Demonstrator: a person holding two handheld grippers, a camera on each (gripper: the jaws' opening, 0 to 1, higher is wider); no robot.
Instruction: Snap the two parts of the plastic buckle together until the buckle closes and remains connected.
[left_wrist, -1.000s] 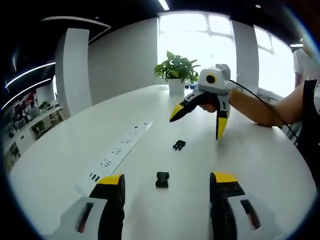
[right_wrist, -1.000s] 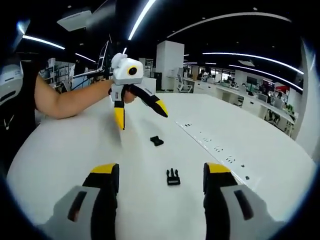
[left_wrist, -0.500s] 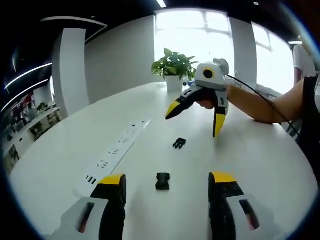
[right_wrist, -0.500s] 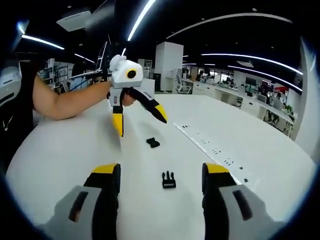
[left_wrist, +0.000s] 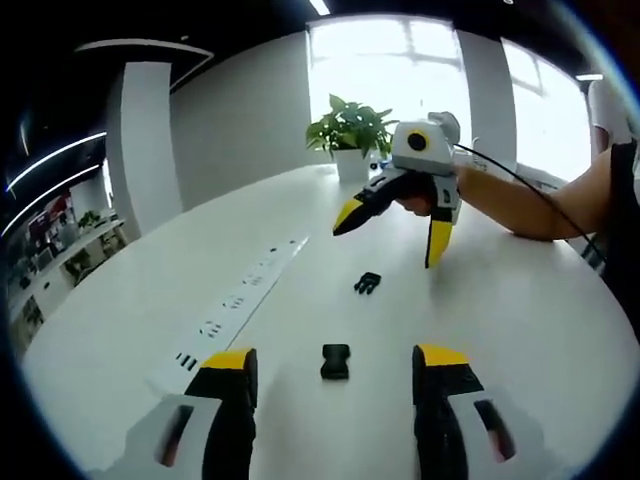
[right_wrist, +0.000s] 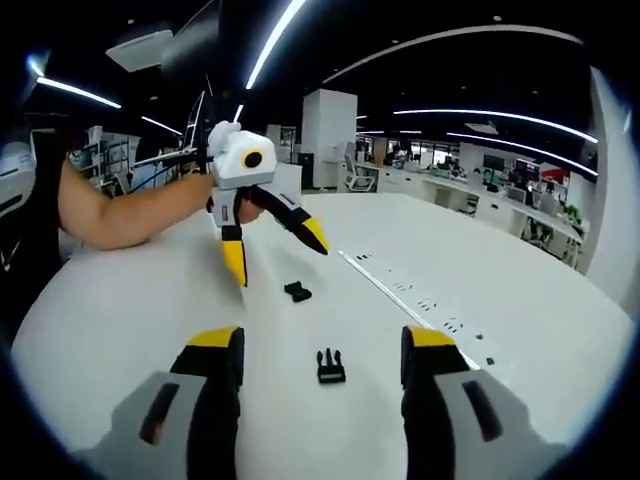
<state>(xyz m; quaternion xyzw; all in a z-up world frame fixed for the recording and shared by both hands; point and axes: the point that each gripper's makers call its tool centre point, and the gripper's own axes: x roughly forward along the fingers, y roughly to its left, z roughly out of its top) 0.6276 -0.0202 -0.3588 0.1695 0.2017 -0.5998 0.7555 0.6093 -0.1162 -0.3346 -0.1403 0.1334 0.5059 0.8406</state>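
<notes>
My left gripper (left_wrist: 333, 385) gapes wide, empty; the socket half (left_wrist: 335, 361) lies between its jaws on the white table (left_wrist: 520, 320), the pronged half (left_wrist: 367, 283) toward one o'clock. My right gripper (right_wrist: 320, 365), equally wide and empty, straddles that pronged half.

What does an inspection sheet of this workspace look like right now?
Surface: large white oval table, with a strip of small dark slots.
Job's things: black plastic pronged buckle half and black plastic socket buckle half lie apart, unconnected.
Clutter: nothing seen.
Tongs: left tongs open, empty; right tongs open, empty, both above the table.
Cables: black cable trailing from the right tongs.
Surroundings: green potted plant, bright windows, open office.
</notes>
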